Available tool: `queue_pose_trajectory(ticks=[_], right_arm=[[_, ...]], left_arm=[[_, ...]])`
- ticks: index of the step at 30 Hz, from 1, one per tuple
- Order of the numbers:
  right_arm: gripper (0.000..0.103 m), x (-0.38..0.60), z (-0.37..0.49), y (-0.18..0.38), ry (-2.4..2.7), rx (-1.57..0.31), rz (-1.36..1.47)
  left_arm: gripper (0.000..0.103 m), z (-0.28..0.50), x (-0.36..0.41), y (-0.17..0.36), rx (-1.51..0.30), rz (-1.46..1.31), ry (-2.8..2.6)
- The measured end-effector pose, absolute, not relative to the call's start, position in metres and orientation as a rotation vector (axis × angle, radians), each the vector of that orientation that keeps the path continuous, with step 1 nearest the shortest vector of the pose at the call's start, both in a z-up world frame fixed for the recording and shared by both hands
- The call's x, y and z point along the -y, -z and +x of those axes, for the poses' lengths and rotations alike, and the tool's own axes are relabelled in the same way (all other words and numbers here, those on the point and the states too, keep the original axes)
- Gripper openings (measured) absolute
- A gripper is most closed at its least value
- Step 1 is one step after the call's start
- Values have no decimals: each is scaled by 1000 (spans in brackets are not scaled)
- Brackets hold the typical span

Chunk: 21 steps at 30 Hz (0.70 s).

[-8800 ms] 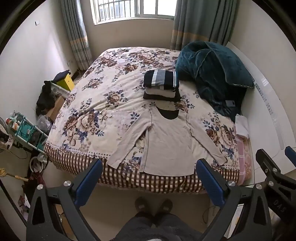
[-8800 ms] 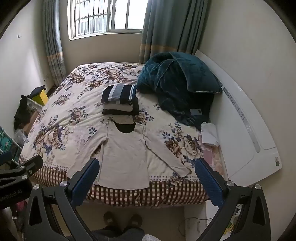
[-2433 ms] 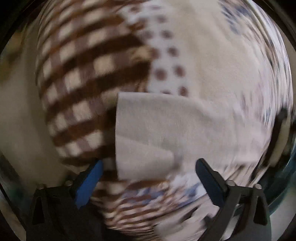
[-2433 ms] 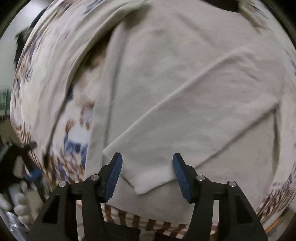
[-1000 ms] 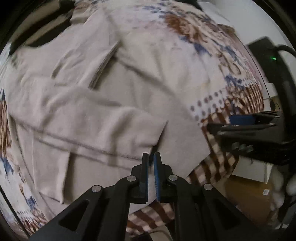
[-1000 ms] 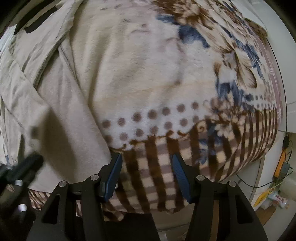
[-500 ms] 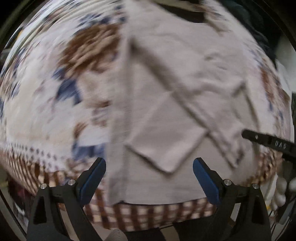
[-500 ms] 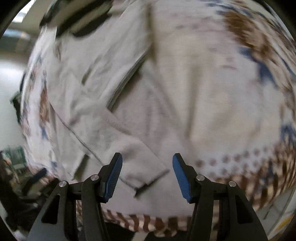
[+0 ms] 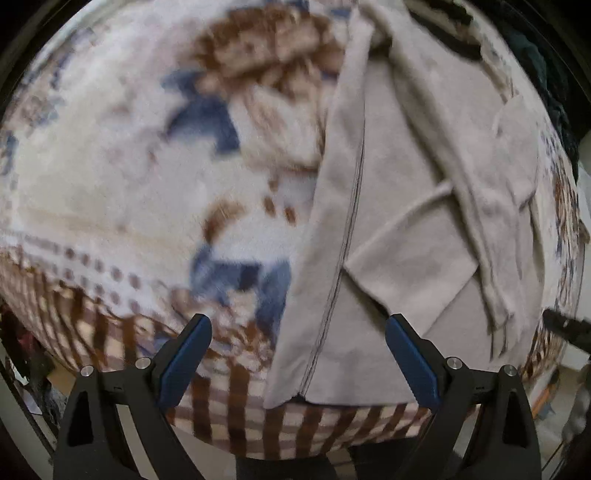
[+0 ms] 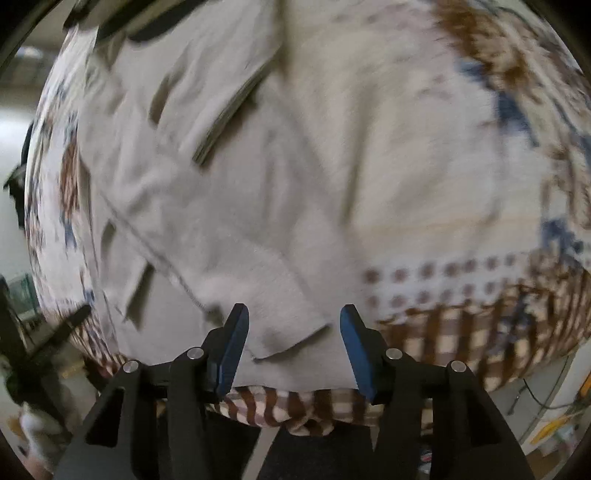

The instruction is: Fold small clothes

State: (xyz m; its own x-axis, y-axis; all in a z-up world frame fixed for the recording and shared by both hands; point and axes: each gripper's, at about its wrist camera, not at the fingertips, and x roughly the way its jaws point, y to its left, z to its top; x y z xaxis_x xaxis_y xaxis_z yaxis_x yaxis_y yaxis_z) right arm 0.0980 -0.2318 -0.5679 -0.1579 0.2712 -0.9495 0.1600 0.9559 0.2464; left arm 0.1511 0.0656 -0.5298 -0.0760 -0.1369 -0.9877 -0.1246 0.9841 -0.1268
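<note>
A beige long-sleeved top (image 9: 406, 206) lies flat on the floral bedspread (image 9: 110, 177), both sleeves folded across its body. My left gripper (image 9: 297, 354) is open wide over the top's lower left hem corner, the jaws on either side of it. In the right wrist view the same top (image 10: 229, 206) fills the middle. My right gripper (image 10: 291, 343) is open, its jaws on either side of the lower right hem corner where a sleeve end lies. Neither gripper holds cloth.
The bed's brown checked border (image 9: 236, 413) runs along the near edge and hangs down; it also shows in the right wrist view (image 10: 476, 332). A dark folded pile (image 10: 155, 22) lies beyond the top's collar. The other gripper's tip (image 9: 569, 326) shows at the right edge.
Both grippers have come closer to the top's lower hem. The left gripper, shut a second ago, is now open. The right gripper has swung from the bedspread onto the top.
</note>
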Motion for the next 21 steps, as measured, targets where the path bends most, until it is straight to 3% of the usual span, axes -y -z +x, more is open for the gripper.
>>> queue_pose_trajectory(ticks=[5,7,8,9,10,12,13,14,21], right_arm=[[54,324,84,571,-26,-1822,389],[54,355,74,575,-16,-1859,429],[54,374,64,579,-16,-1871,455],[54,396,55,581,-21,-1893,492],[54,409,51,583,-24,-1912,514],[53,426,44,584,-34,-1939,550],[37,438,40,582,-41,-1945,559],[6,445,40,582,-47,-1943,565],[3,538,29,533,-78,-1889,560]], left_arm=[[91,138,-62,562,-1764,-326,112],[52,131,-56,559,-1750,-321,148],[39,128,-51,559,-1760,-303,164],[15,123,-42,560,-1772,-288,180],[7,119,-40,561,-1775,-288,195],[6,112,-34,557,-1755,-320,207],[6,115,-32,554,-1747,-338,210],[5,114,-32,551,-1742,-354,212],[5,130,-71,522,-1694,-650,169]])
